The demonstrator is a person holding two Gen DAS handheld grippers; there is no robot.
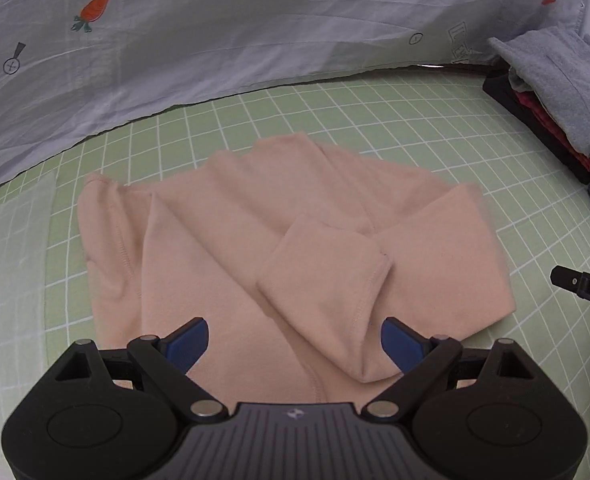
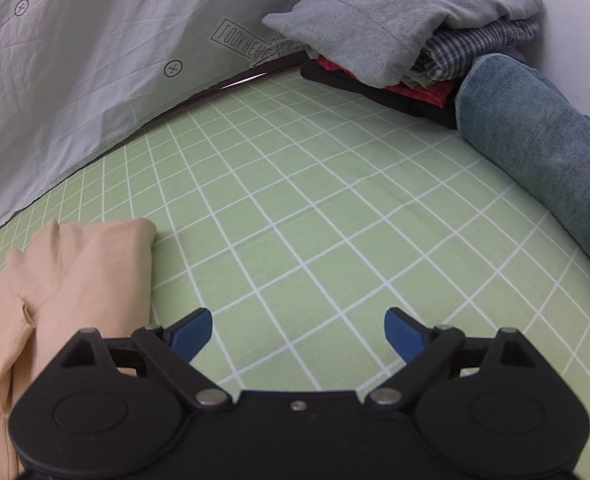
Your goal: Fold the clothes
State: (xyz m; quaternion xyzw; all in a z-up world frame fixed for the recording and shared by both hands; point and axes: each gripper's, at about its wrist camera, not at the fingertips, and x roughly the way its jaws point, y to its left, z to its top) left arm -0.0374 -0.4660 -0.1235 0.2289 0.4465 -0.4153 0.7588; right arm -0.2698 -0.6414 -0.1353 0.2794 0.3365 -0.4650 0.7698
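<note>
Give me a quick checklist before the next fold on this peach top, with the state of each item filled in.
1. Left tool open, nothing gripped: ok.
2. Right tool open, over bare green checked sheet: ok.
3. Peach top lies flat: not ok, one sleeve lies folded loosely across it.
4. Room on the sheet beside the top: ok.
5. Folded clothes pile clear of the top: ok.
6. Near hem of the top: cannot tell, hidden under the left tool.
</note>
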